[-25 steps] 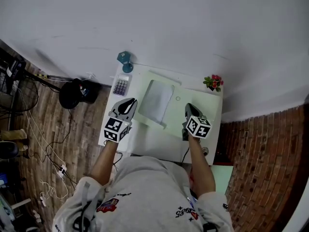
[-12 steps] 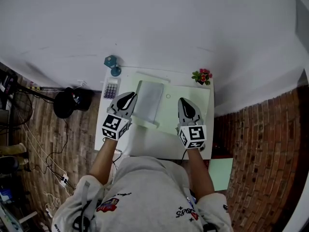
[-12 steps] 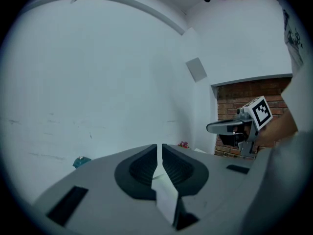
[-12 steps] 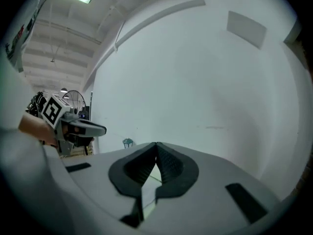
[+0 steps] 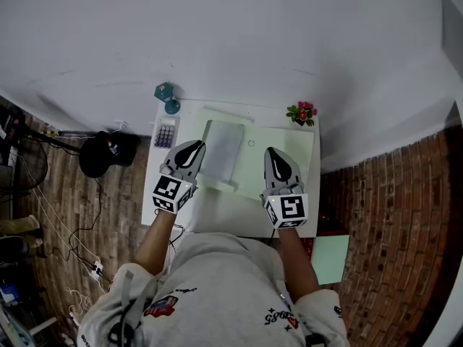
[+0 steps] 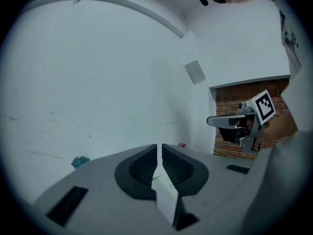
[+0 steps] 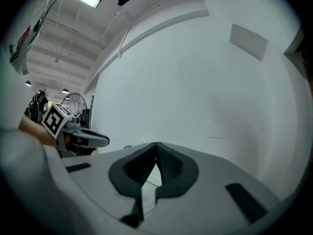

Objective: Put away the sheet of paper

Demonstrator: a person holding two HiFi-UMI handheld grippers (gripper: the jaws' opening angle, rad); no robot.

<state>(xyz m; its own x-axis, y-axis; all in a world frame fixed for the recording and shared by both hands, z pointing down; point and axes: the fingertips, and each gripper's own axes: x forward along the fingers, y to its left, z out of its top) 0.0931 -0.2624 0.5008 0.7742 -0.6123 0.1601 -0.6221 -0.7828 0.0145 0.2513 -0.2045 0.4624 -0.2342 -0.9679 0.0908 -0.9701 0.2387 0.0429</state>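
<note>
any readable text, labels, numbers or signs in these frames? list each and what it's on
No text reads with certainty.
Shirt print: a few characters, upside down and too small to read.
Chest logo: too blurred to read.
Calculator: key labels too small to read.
Left marker cube, right marker cube: black-and-white square patterns only, no words.

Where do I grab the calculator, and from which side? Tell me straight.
Grip the calculator across its two long edges, coming straight down from above. It lies flat on the desk, so only its thin sides offer a hold. Its narrow width is probably the span that jaws close over most easily.
</note>
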